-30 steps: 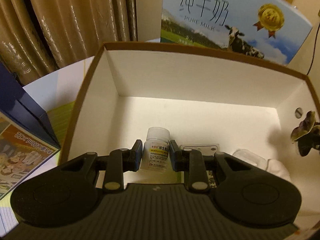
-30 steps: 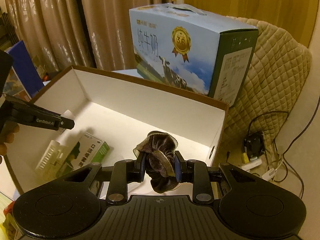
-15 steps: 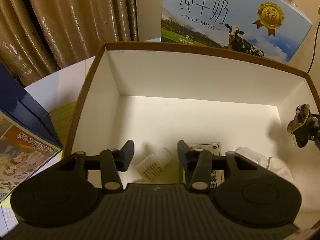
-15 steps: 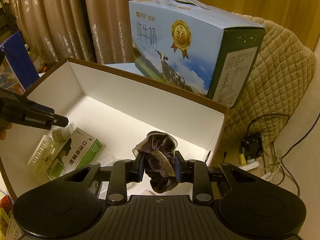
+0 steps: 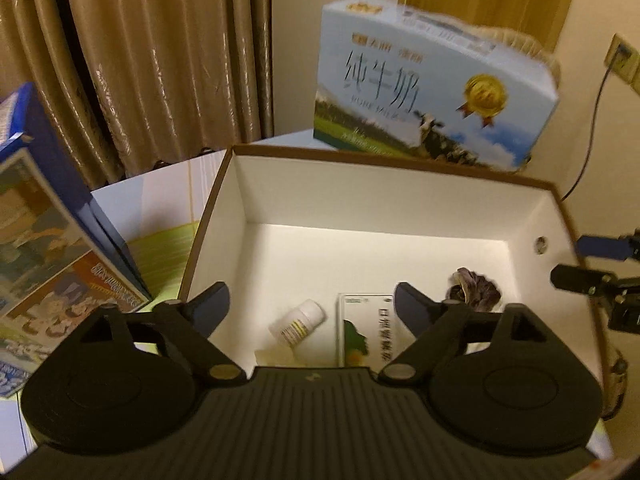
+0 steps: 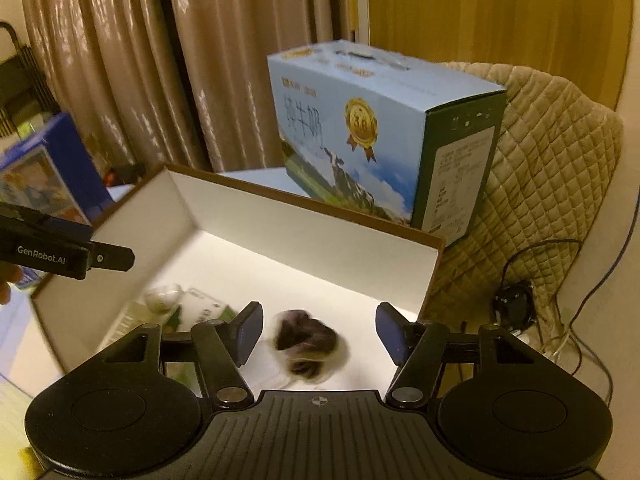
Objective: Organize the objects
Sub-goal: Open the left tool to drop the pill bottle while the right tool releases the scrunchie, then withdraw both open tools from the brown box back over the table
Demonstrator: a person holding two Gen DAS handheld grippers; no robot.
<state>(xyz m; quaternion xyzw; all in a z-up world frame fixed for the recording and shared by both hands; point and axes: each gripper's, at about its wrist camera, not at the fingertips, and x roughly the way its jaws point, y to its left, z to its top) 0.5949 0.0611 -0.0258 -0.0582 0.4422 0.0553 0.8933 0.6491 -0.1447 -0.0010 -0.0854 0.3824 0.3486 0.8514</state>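
A brown-rimmed white box [image 5: 400, 164] [image 6: 304, 202] stands open on the table. On its floor lie a small white pill bottle [image 5: 297, 322] [image 6: 162, 298] on its side, a green and white medicine carton [image 5: 366, 330] [image 6: 204, 308] and a dark velvet scrunchie [image 5: 474, 290] [image 6: 306, 336]. My left gripper [image 5: 312, 306] hovers wide open above the bottle and carton, holding nothing. My right gripper [image 6: 318, 332] is open above the blurred scrunchie, apart from it. The left gripper [image 6: 116, 258] shows at that view's left edge, and the right gripper [image 5: 588, 264] at the left wrist view's right edge.
A blue milk carton case [image 5: 432, 100] [image 6: 380, 132] stands behind the box. A blue picture box [image 5: 48, 248] [image 6: 44, 172] leans at the left. Curtains [image 5: 140, 60] hang behind. A quilted chair [image 6: 548, 152] and cables [image 6: 520, 304] are at the right.
My left gripper let go of the pill bottle, which now lies on its side, and pulled up and back. My right gripper opened and the scrunchie dropped into the box.
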